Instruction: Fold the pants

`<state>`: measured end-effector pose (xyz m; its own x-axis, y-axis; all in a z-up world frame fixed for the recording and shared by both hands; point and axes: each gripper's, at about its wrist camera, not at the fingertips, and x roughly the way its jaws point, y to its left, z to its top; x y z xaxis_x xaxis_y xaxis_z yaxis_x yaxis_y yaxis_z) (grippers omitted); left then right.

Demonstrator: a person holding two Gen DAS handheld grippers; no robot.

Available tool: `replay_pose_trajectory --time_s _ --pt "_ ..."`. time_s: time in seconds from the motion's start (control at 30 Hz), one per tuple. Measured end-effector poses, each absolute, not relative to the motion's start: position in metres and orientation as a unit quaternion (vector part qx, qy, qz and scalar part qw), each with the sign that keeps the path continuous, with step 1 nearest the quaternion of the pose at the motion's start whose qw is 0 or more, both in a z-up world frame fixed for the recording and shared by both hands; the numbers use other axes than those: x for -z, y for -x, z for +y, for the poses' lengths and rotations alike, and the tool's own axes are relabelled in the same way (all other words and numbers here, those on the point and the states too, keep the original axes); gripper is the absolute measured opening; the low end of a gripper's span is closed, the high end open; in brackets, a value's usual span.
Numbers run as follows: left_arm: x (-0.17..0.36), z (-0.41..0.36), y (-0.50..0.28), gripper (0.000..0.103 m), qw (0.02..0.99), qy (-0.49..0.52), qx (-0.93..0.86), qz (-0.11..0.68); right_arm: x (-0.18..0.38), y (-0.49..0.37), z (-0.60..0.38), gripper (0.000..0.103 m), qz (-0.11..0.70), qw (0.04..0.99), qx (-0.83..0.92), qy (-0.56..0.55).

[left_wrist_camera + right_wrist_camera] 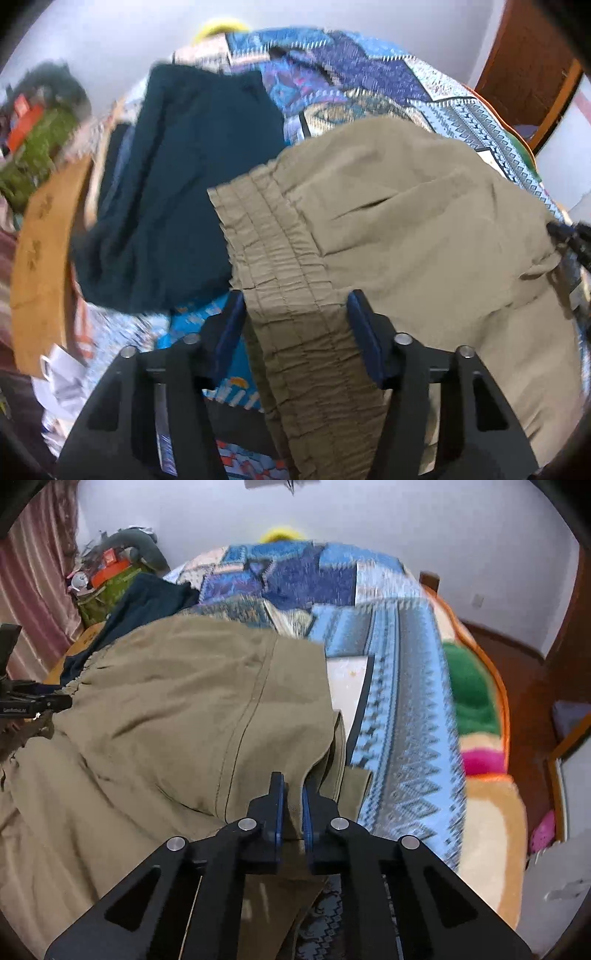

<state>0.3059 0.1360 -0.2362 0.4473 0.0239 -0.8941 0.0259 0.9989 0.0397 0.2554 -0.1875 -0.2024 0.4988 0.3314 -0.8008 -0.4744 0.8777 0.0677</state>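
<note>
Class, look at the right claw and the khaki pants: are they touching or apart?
Touching. The right wrist view shows the right claw shut on a fold of the khaki pants, with cloth pinched between its blue pads and no gap.

A home bedroom; a bed under a patterned blue quilt; pink curtain; wooden door.

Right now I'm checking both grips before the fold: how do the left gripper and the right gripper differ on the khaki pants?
The left gripper straddles the gathered elastic waistband of the khaki pants, jaws apart; the right gripper is shut on a plain fabric edge. The left's pads are not visibly pressing; the right's pinch the cloth tightly. Both have black arms with blue pads and point down at the bed.
</note>
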Motion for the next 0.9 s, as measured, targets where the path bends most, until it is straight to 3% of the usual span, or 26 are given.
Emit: replay_pose_trajectory --time_s 0.23,0.63,0.83,0.9 --pt "0.233 0.143 -0.3 0.054 0.861 -0.024 -0.039 0.507 0.186 -0.251 -0.186 0.005 0.386 0.888 -0.228 0.104" --pt "0.24 0.156 -0.301 0.059 0.849 0.015 -0.039 0.526 0.22 -0.276 -0.171 0.006 0.467 0.85 -0.215 0.116" --pt "0.211 0.163 -0.295 0.06 0.86 0.012 -0.044 0.508 0.195 -0.272 -0.176 0.01 0.46 0.856 -0.216 0.097" --pt "0.194 0.167 -0.294 0.065 0.869 0.006 -0.043 0.493 0.18 -0.274 -0.178 0.018 0.449 0.863 -0.219 0.08"
